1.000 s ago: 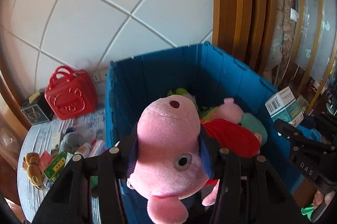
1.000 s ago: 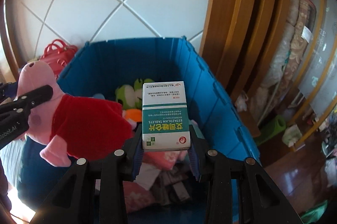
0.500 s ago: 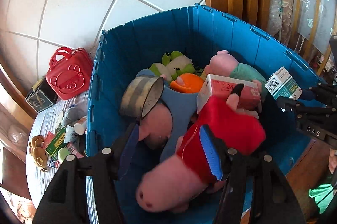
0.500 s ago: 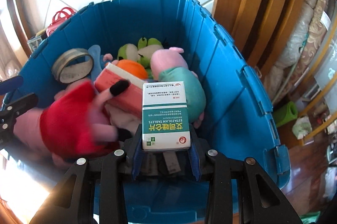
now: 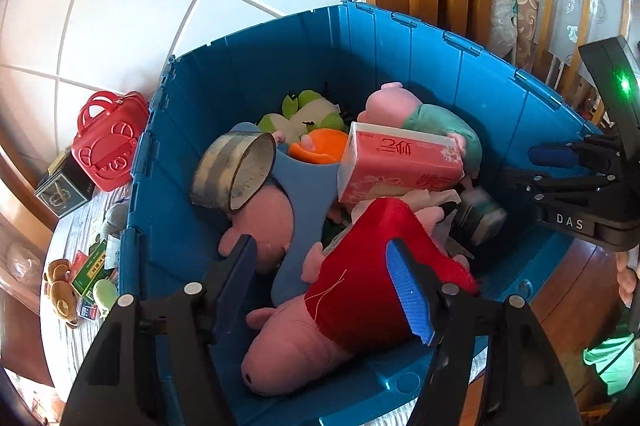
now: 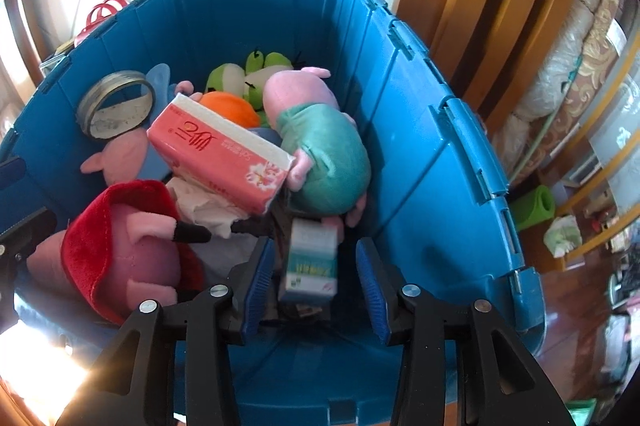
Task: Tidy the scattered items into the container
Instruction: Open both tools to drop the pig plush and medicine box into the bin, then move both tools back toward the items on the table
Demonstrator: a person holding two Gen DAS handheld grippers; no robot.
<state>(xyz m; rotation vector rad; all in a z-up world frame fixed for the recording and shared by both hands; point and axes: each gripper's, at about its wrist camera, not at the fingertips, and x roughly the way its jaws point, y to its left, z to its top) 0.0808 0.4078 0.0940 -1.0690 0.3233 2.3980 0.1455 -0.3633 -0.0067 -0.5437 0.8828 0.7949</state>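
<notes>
The right tool [image 6: 316,282] is opening, the medicine box [image 6: 310,260] loose between its jaws over the blue bin [image 6: 420,129].

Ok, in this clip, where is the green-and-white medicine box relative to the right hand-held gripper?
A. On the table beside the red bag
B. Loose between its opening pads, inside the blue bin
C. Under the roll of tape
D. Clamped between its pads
B: the medicine box sits blurred between the opening pads of the right hand-held gripper, gaps either side, inside the blue bin.

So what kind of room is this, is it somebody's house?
Probably a room in a home. A blue bin full of soft toys like a pink plush pig sits by a tiled wall, with wooden trim and rolled bedding nearby.
</notes>
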